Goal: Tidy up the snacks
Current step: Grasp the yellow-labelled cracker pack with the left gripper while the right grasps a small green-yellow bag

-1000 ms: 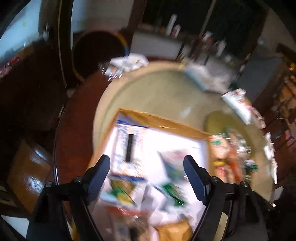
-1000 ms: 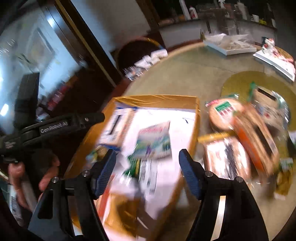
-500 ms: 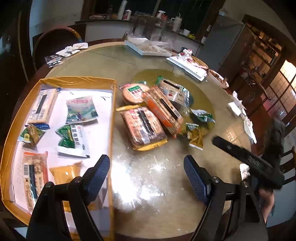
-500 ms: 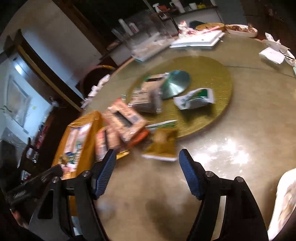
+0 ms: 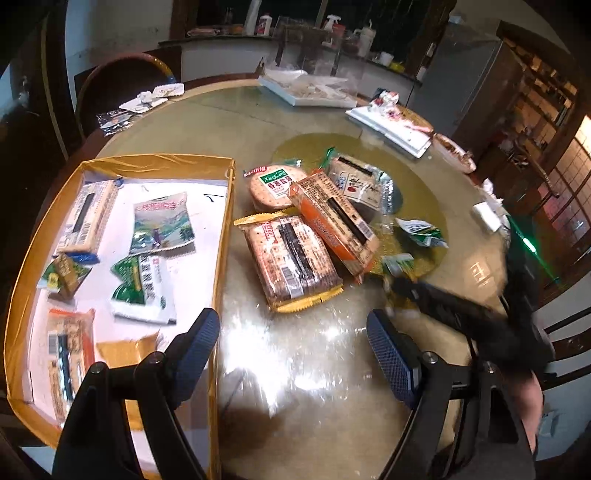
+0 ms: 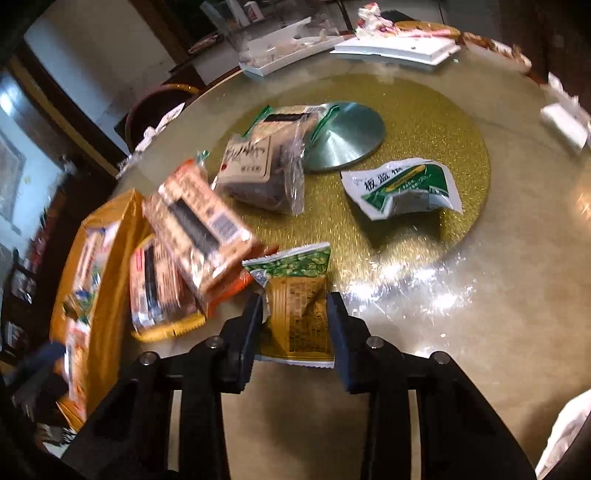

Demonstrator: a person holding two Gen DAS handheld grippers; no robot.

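Tray (image 5: 225, 236) left of the cracker packs (image 5: 291, 258); behind them, turntable (image 6: 443, 122) with pouch (image 6: 402, 188).

The right tool (image 5: 402, 291) shows in the left wrist view only as a dark smear, hiding the small packet beneath its tip. In the right wrist view the orange cracker pack (image 6: 199, 225) beside the gold mat (image 6: 436, 122) is blurred, its print unreadable, and the yellow tray (image 6: 107, 258) left of it is smeared and partly cut off. Bottles on the far counter (image 5: 295, 27) are too small to tell.
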